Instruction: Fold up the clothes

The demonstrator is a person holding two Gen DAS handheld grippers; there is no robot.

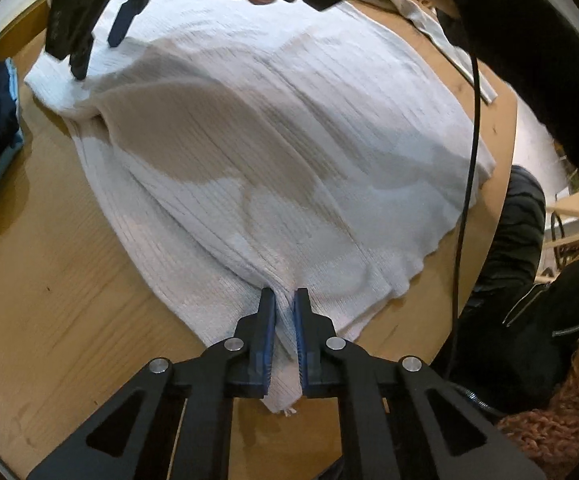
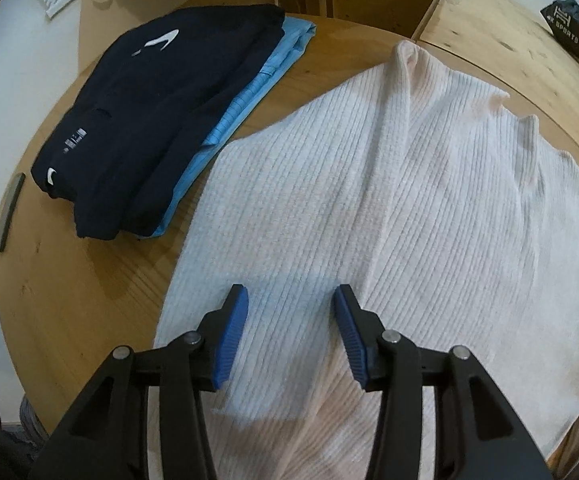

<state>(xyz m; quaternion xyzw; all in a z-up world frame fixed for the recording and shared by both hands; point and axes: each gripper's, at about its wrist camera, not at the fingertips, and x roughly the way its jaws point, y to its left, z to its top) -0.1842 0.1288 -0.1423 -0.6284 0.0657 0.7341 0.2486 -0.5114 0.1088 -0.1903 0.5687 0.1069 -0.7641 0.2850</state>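
Note:
A white ribbed knit garment (image 1: 273, 152) lies spread over the round wooden table (image 1: 49, 280). My left gripper (image 1: 284, 300) is shut on a corner of the garment at its near edge, the fabric pinched between the blue pads. My right gripper (image 2: 289, 300) is open and empty, just above the garment (image 2: 409, 208), near one edge. The right gripper also shows in the left wrist view (image 1: 97, 48) at the far side of the garment, held by a hand.
A folded stack, a navy garment (image 2: 145, 120) on a light blue one (image 2: 249, 92), sits on the table's far left. A dark flat bar (image 2: 9, 212) lies near the table edge (image 2: 17, 280). A black cable (image 1: 469, 160) hangs at the right. A dark bag (image 2: 569, 32) sits beyond.

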